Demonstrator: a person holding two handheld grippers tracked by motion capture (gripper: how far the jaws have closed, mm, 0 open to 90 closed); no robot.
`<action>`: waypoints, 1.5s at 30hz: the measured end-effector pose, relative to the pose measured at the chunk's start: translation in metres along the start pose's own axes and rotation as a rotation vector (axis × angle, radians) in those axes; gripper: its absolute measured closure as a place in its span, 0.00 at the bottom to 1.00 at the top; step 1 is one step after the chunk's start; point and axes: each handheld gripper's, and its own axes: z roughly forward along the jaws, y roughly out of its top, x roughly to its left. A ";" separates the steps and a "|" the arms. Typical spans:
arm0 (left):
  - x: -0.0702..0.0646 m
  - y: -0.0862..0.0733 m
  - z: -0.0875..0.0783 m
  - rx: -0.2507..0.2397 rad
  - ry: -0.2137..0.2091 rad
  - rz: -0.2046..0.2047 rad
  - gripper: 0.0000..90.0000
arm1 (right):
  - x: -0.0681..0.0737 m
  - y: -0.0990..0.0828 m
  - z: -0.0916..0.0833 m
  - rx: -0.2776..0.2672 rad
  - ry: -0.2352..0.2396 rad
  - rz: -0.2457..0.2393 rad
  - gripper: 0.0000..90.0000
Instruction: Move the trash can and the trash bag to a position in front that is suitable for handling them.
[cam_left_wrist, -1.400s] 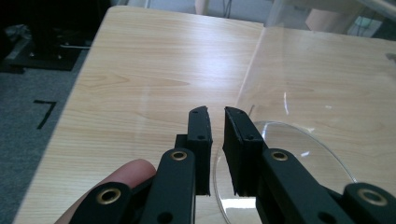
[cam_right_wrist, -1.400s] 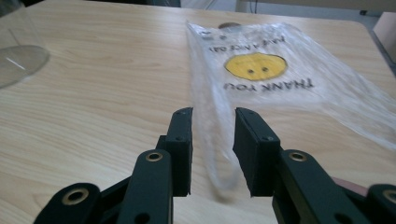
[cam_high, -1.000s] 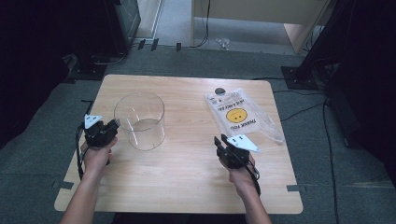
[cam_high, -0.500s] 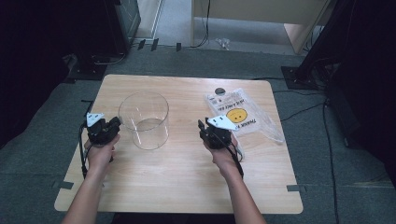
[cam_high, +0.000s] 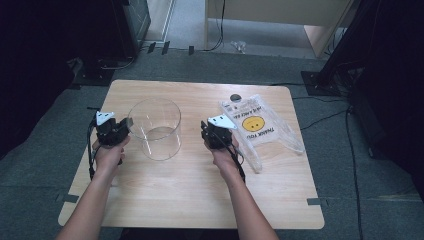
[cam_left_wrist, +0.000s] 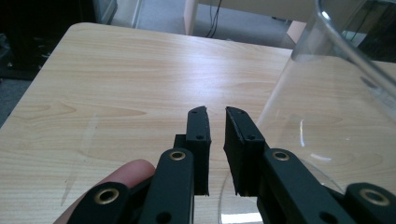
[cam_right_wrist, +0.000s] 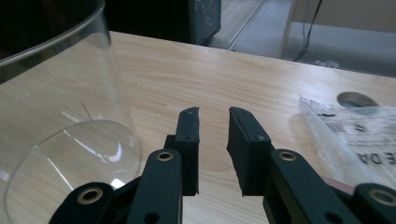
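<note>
While both tools rest low over the surface (cam_high: 190, 200), the clear cylinder (cam_high: 155, 127) stands upright between them — just right of the left tool (cam_high: 127, 127), a little left of the right tool (cam_high: 203, 131). Each holds nothing, jaws a narrow gap apart (the right's have just been closing). A plastic bag (cam_high: 260, 127) lies just beyond the right tool's far side.

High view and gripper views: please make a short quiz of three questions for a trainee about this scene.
1. True or false: the clear container lies on its side.
2. What is printed on the plastic bag? A) a yellow smiley face B) a red star C) a fish
3. What is between the jaws of the left gripper?
Key: 1 false, it stands upright; 2 A; 3 nothing.
</note>
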 end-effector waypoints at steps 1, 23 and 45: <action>0.000 0.000 0.000 0.003 -0.005 -0.002 0.88 | 0.002 0.000 0.003 -0.004 0.012 0.003 0.82; -0.030 -0.002 0.008 0.014 -0.082 0.036 1.00 | 0.005 0.006 0.041 -0.025 0.160 0.159 0.99; -0.077 -0.027 -0.020 0.015 -0.120 0.074 1.00 | -0.013 -0.013 -0.015 -0.007 0.143 0.082 1.00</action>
